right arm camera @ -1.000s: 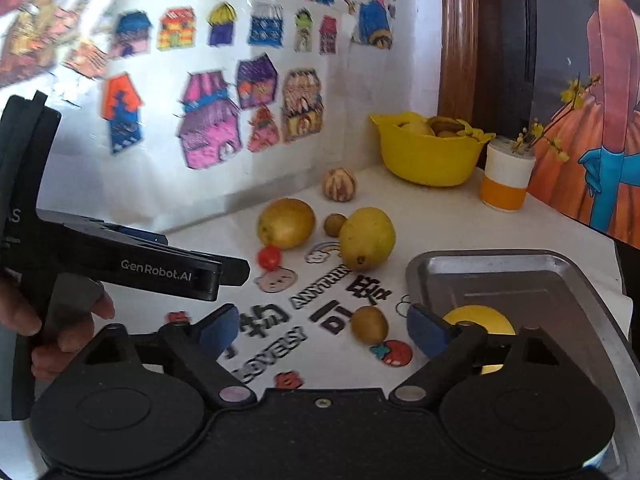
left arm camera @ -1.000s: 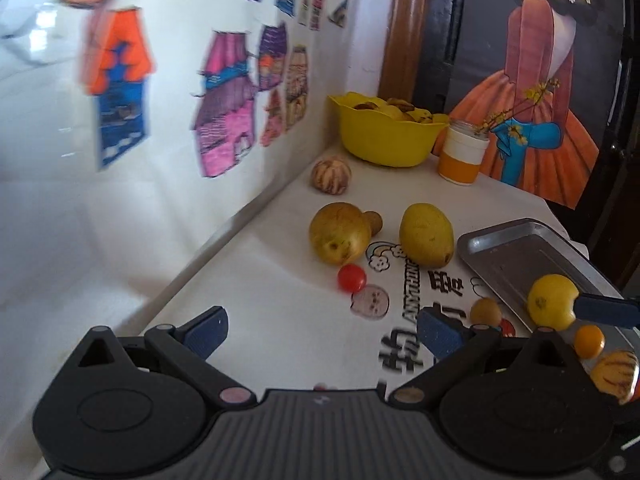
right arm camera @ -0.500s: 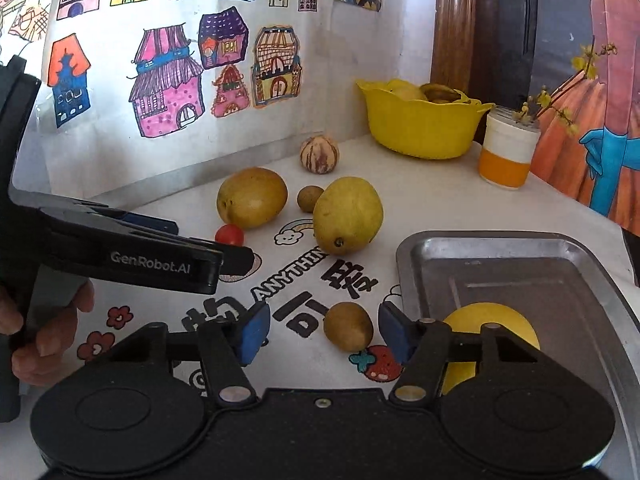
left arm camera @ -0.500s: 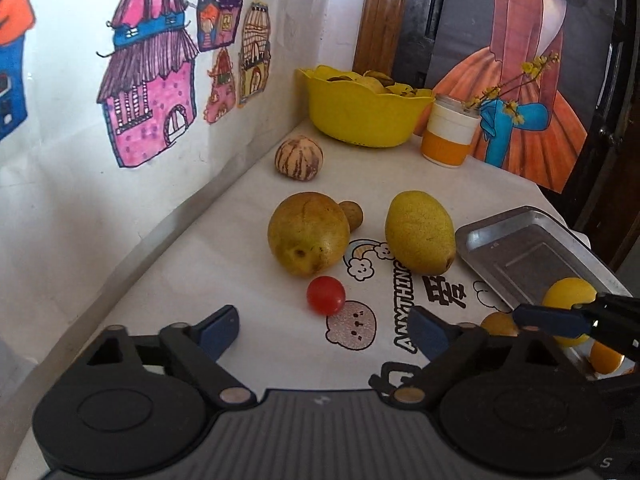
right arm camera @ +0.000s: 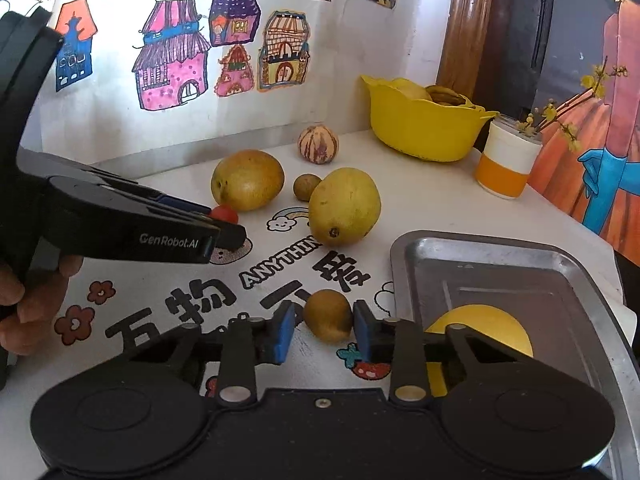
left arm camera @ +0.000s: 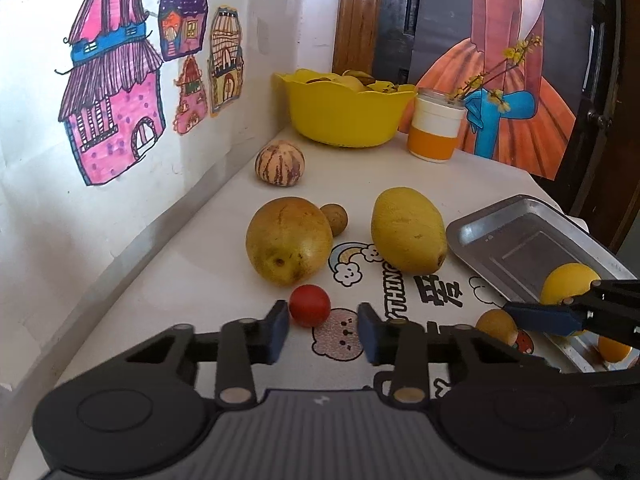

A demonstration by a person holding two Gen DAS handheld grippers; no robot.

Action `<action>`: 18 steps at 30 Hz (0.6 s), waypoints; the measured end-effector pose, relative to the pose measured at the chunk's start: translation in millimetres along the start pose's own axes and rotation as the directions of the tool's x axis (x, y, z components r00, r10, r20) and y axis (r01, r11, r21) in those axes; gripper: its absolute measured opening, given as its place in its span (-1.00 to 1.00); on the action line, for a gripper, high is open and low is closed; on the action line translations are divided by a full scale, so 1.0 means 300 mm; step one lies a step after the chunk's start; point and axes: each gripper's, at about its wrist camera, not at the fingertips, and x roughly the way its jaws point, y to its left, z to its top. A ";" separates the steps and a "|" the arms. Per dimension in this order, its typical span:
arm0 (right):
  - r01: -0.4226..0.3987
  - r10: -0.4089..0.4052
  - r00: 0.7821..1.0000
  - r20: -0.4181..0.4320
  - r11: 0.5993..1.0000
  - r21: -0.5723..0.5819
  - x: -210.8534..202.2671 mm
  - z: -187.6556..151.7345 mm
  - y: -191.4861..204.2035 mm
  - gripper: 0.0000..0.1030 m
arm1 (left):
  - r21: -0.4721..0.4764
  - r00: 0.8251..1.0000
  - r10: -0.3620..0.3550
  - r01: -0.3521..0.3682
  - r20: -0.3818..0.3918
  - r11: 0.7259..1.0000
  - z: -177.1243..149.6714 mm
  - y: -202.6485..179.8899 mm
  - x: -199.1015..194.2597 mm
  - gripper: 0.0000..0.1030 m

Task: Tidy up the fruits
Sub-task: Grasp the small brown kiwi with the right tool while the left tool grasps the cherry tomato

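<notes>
Cherry tomato (left arm camera: 310, 305) red; striped fruit (left arm camera: 280, 163) cream with purple streaks. Bowl (left arm camera: 340, 118) yellow, cup (left arm camera: 435, 129) white over orange band. Tray (left arm camera: 516, 236) silver-grey; gripper pads (right arm camera: 285, 330) blue.

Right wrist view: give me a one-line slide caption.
Right gripper brackets a small brown fruit beside the metal tray; jaws open, not yet clamped.

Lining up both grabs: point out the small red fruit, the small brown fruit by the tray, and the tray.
small red fruit (left arm camera: 309, 305), left wrist view, centre.
small brown fruit (right arm camera: 327, 314), right wrist view, centre.
metal tray (right arm camera: 472, 245), right wrist view, far rim.
</notes>
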 end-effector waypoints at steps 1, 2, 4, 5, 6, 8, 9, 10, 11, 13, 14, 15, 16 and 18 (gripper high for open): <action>-0.002 0.002 1.000 0.001 1.000 -0.001 0.001 -0.001 0.000 -0.43 | 0.001 1.000 0.003 -0.003 0.000 1.000 0.002 0.000 0.003 -0.33; -0.003 0.003 1.000 0.002 1.000 0.001 0.000 -0.001 0.000 -0.43 | 0.003 1.000 0.010 -0.010 -0.001 1.000 0.004 0.000 0.006 -0.37; -0.016 0.016 1.000 0.003 1.000 0.008 -0.003 -0.001 -0.002 -0.43 | 0.011 1.000 0.026 -0.026 -0.002 1.000 0.007 -0.002 0.010 -0.47; -0.023 0.023 1.000 0.004 1.000 0.010 -0.004 -0.001 -0.002 -0.44 | 0.013 1.000 0.028 -0.028 -0.002 1.000 0.008 -0.002 0.012 -0.47; -0.027 0.027 1.000 0.006 1.000 0.010 -0.007 -0.002 -0.001 -0.44 | 0.014 1.000 0.028 -0.028 -0.002 0.999 0.008 -0.002 0.013 -0.49; -0.037 0.037 0.999 0.010 0.999 0.010 -0.016 -0.004 0.003 -0.44 | 0.017 1.000 0.031 -0.031 -0.003 0.999 0.007 -0.002 0.011 -0.53; -0.041 0.041 0.999 0.013 0.999 0.011 -0.022 -0.006 0.003 -0.44 | 0.016 1.000 0.029 -0.029 -0.004 0.999 0.007 -0.002 0.008 -0.54; -0.046 0.046 0.999 0.016 0.999 0.013 -0.029 -0.007 0.004 -0.44 | 0.014 1.000 0.022 -0.022 -0.006 1.000 0.006 -0.001 0.004 -0.54; -0.050 0.049 0.999 0.019 0.999 0.015 -0.036 -0.010 0.003 -0.44 | 0.011 1.000 0.012 -0.012 -0.009 1.000 0.004 -0.001 0.000 -0.54; -0.057 0.056 0.998 0.027 0.998 0.021 -0.055 -0.016 0.002 -0.44 | 0.012 1.000 -0.004 0.004 -0.015 1.000 -0.001 -0.007 -0.012 -0.54; -0.059 0.058 0.998 0.030 0.998 0.023 -0.065 -0.020 0.001 -0.44 | 0.016 1.000 -0.009 0.009 -0.017 1.000 -0.005 -0.012 -0.019 -0.54; -0.059 0.059 0.998 0.034 0.998 0.024 -0.075 -0.023 0.001 -0.44 | 0.019 1.000 -0.014 0.014 -0.019 1.000 -0.010 -0.018 -0.026 -0.54; -0.061 0.060 0.997 0.040 0.998 0.028 -0.088 -0.026 0.000 -0.44 | 0.020 1.000 -0.020 0.021 -0.022 1.000 -0.015 -0.025 -0.034 -0.54; -0.065 0.063 0.997 0.053 0.997 0.037 -0.114 -0.033 -0.005 -0.44 | 0.020 0.999 -0.040 0.040 -0.029 0.999 -0.024 -0.041 -0.050 -0.54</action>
